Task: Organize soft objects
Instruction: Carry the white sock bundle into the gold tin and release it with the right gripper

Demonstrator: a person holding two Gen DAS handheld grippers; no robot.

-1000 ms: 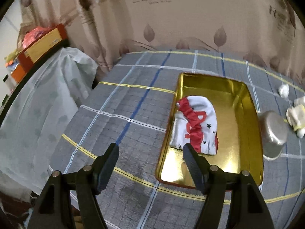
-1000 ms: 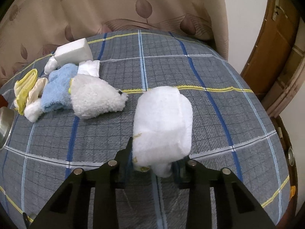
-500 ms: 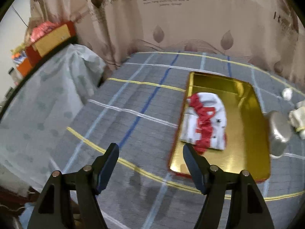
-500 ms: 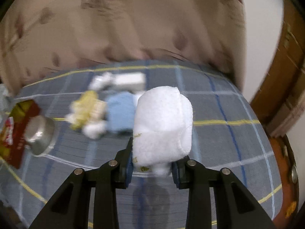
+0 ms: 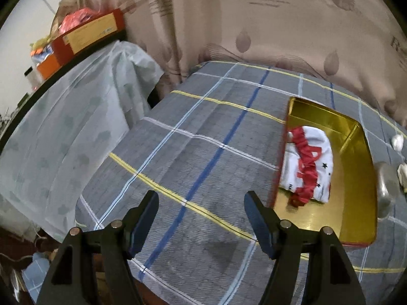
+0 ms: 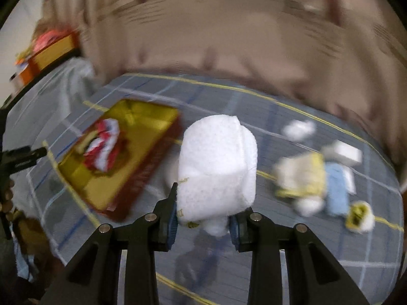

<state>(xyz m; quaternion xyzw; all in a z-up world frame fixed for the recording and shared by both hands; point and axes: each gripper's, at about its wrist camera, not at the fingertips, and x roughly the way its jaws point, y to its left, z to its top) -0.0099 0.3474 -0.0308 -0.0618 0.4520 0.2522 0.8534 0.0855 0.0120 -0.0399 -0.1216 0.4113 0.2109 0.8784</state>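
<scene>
My right gripper [image 6: 203, 212] is shut on a folded white fluffy towel [image 6: 216, 170], held in the air above the checked tablecloth. To its left lies a gold tray [image 6: 142, 150] with a red-and-white cloth [image 6: 103, 147] in it. My left gripper [image 5: 201, 211] stands open with nothing between its fingers, left of the same gold tray [image 5: 356, 178], where the red-and-white cloth [image 5: 307, 167] lies. A pile of soft items [image 6: 318, 180], yellow, blue and white, lies on the table at the right.
A metal cup [image 5: 386, 188] stands just right of the tray. A cloth-covered surface [image 5: 63, 132] with red and orange boxes [image 5: 84, 35] sits left of the table. A curtain hangs behind. The left gripper's body [image 6: 17, 160] shows at the right wrist view's left edge.
My right gripper has swung left and risen with the white towel, bringing the gold tray into its view. The left gripper has shifted left, so the tray now sits further right.
</scene>
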